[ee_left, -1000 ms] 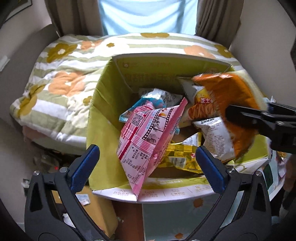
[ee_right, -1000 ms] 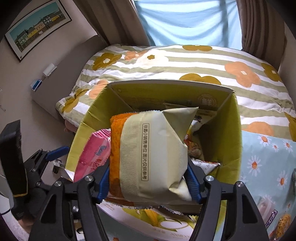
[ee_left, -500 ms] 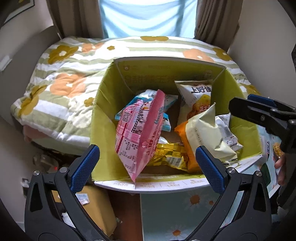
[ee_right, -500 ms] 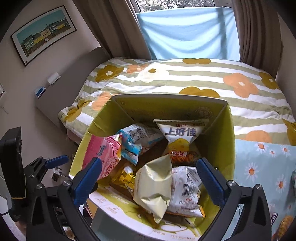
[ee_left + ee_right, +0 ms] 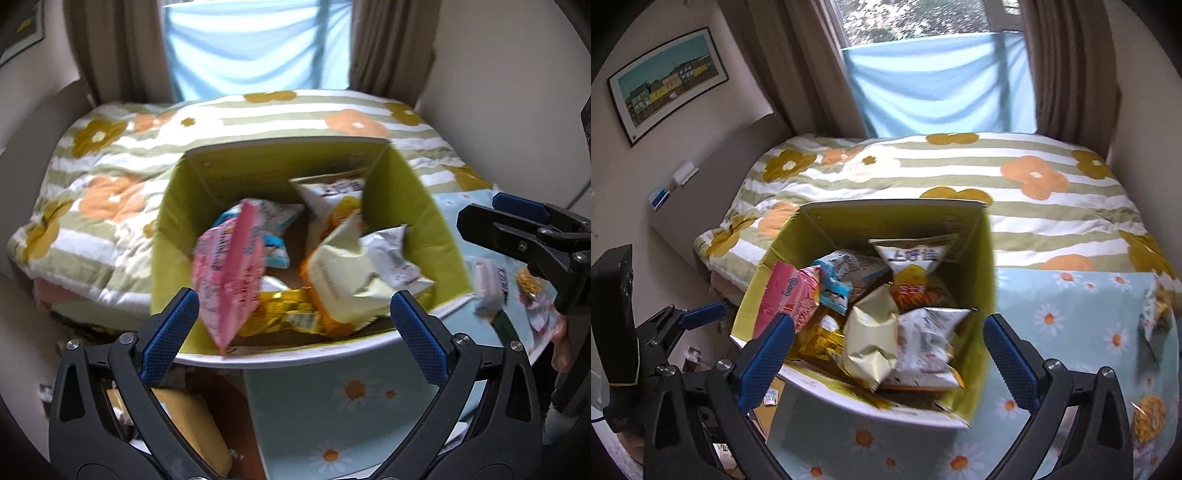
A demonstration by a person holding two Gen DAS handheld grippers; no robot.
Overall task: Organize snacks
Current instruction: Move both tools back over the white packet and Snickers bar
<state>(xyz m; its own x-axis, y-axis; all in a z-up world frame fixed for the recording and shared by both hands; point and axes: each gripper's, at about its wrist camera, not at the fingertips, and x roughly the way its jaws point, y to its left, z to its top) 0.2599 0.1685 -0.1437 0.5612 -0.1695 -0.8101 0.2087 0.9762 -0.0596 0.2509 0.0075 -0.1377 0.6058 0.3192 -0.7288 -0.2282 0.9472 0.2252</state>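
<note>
Looking down, you see the big striped bed cover [image 5: 960, 177] with orange and yellow flowers across the top half of the frame. Below it, in the middle, stands one green cardboard box [image 5: 982, 266], open at the top. Inside the box you can count about six snack bags, all piled loosely. The pink bag [image 5: 229, 273] leans at the left side. The cream and orange bag [image 5: 343, 284] lies crumpled near the front, touching a white bag [image 5: 923, 343] on its right. A white and orange bag [image 5: 912, 266] stands at the back, a blue bag [image 5: 834, 284] sits behind the pink one, and a yellow bag [image 5: 284, 314] lies at the bottom. A few more snacks [image 5: 1156, 306] lie on the daisy cloth [image 5: 1071, 317] at the right edge. Your left gripper [image 5: 295, 332] is spread wide and holds nothing. Your right gripper [image 5: 890, 354] has just opened wide, with nothing between its tongs.
</note>
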